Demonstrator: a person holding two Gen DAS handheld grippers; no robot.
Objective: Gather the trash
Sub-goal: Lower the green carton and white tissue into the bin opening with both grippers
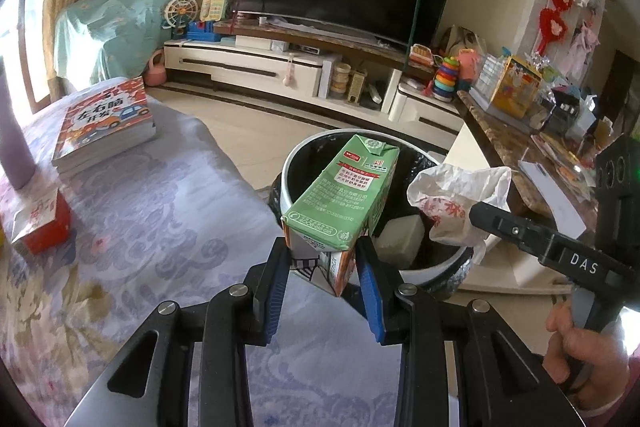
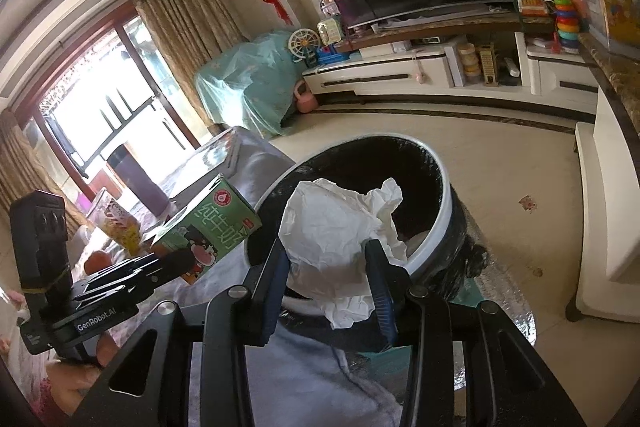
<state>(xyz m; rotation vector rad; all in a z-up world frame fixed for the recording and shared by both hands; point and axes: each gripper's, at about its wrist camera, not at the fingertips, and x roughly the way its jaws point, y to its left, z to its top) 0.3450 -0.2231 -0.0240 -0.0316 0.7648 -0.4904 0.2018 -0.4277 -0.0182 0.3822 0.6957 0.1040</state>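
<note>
My left gripper (image 1: 323, 251) is shut on a green milk carton (image 1: 344, 195), held above the near rim of the round trash bin (image 1: 285, 183) with its black liner. The same carton (image 2: 208, 227) shows at the left of the right wrist view, in the left gripper (image 2: 176, 261). My right gripper (image 2: 327, 259) is shut on a crumpled white paper wrapper (image 2: 332, 227), which hangs over the bin's near rim (image 2: 444, 223). From the left wrist view that wrapper (image 1: 452, 199) and the right gripper (image 1: 480, 211) sit at the bin's right side. A white lump (image 1: 400, 235) lies inside the bin.
A table with a pale purple patterned cloth (image 1: 140, 211) lies left of the bin, bearing a stack of books (image 1: 104, 123), a red box (image 1: 40, 227) and a purple bottle (image 1: 14, 147). A marble-topped counter (image 1: 516, 151) with clutter stands right. TV cabinet (image 1: 256, 67) behind.
</note>
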